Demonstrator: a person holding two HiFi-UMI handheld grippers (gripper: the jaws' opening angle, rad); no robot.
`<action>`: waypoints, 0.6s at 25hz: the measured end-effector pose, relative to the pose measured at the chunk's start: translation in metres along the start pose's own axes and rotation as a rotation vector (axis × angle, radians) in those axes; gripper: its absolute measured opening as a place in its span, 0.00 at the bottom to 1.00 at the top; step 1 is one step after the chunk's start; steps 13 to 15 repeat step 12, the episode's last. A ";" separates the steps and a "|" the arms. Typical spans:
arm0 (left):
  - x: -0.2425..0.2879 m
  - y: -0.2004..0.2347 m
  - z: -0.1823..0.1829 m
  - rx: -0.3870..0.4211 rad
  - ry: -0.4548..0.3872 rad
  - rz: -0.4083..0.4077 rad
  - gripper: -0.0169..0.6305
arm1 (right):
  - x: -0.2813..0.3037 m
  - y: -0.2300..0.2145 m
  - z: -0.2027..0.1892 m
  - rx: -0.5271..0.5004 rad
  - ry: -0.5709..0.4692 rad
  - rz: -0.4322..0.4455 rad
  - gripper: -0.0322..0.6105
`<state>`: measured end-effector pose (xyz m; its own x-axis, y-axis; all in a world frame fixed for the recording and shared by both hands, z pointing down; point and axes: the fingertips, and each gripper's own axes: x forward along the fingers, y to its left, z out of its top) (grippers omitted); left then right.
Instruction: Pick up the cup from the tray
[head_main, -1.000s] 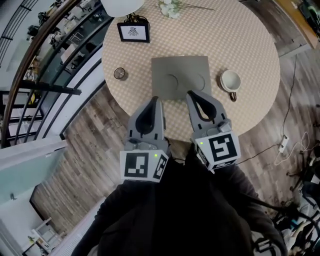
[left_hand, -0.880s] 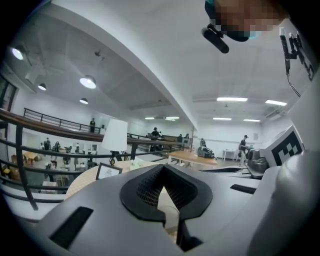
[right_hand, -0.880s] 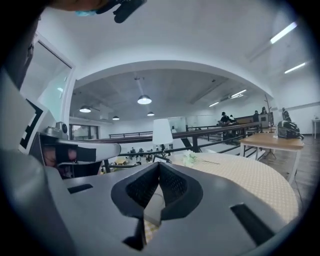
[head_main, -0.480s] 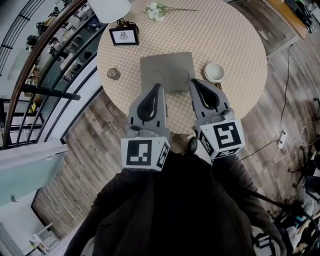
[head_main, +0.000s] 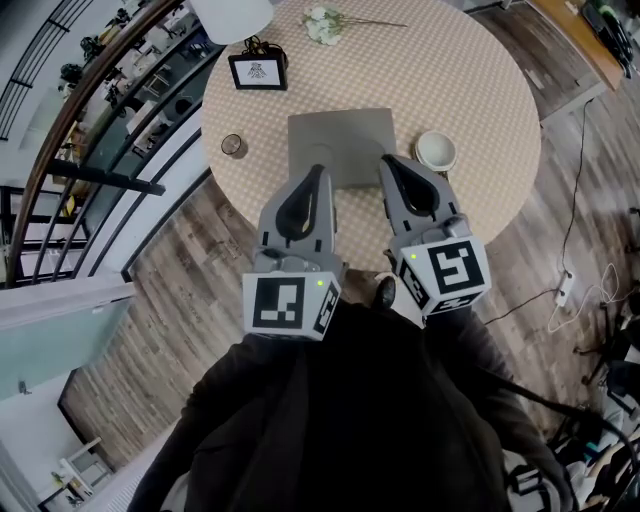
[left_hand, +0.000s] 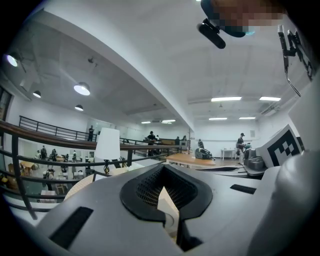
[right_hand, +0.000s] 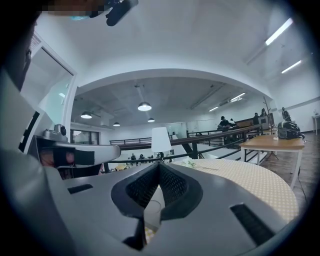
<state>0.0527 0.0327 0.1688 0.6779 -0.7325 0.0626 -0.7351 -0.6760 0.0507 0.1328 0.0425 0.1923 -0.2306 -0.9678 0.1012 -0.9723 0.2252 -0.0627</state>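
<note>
While hovering above the near edge of the table (head_main: 480, 90), treat both tools as clenched and empty: left gripper (head_main: 317, 172) with jaws closed tip to tip on nothing, right gripper (head_main: 388, 162) likewise. Locate the cup (head_main: 436, 151) on the checked cloth, just beside the right edge of the tray (head_main: 340, 135) and apparently off it rather than on it. Read the bearing as follows: right of the right gripper's tips and near them, well right of the left gripper's. Assign the pick to the right gripper as the nearer. Disregard any long axis: round body, mouth up, handle not discernible. Release the jaws before closing in. Approach from the near side over open cloth, staying right of the tray edge. Expect ample room right of and beyond the cup, with picture frame (head_main: 257, 71), small round object (head_main: 233, 145) and flowers (head_main: 322, 25) well apart at far left.
</note>
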 end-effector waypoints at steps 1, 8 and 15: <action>0.001 0.001 0.001 0.001 -0.002 -0.001 0.03 | 0.002 0.000 0.001 -0.001 -0.003 0.000 0.06; 0.005 0.003 0.001 0.002 -0.003 -0.007 0.03 | 0.004 -0.004 0.002 -0.002 -0.011 -0.011 0.06; 0.007 0.007 0.003 0.002 -0.008 -0.012 0.03 | 0.008 -0.004 0.005 -0.007 -0.016 -0.016 0.06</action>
